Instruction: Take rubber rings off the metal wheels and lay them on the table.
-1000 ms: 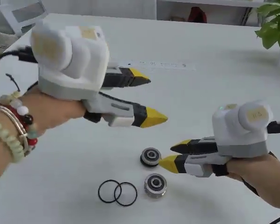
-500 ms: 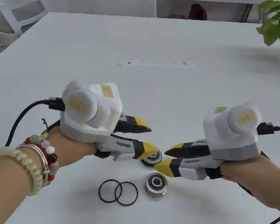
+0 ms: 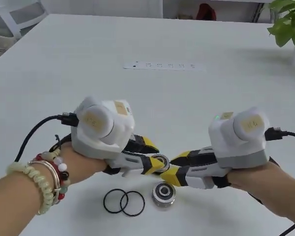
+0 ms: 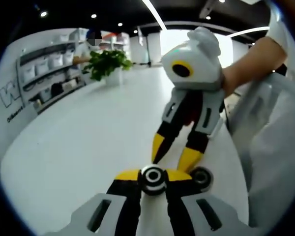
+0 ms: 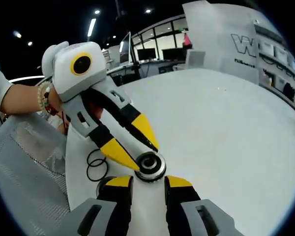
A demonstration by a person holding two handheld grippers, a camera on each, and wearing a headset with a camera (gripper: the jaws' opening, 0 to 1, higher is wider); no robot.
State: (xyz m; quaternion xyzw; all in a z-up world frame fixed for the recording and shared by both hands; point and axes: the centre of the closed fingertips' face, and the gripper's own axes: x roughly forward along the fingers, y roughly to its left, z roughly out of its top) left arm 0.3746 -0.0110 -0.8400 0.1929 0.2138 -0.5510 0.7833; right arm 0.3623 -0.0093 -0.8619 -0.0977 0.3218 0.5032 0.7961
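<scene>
A metal wheel (image 3: 161,161) with a black rubber ring on it sits between my left gripper's (image 3: 155,155) yellow tips, which press on its two sides (image 4: 153,179). My right gripper (image 3: 174,167) faces it from the right, open, with the tips just short of that wheel (image 5: 150,166). A second metal wheel (image 3: 163,193) lies on the white table nearer me. To its left, two loose black rubber rings (image 3: 124,202) lie flat and overlap.
A white power strip (image 3: 162,65) lies further back on the table (image 3: 211,98). A green plant (image 3: 287,24) stands at the far right corner. Cables trail from both grippers toward me.
My left gripper has come down from mid-air to the table and now has its tips on the far wheel. The right gripper has edged left toward that wheel.
</scene>
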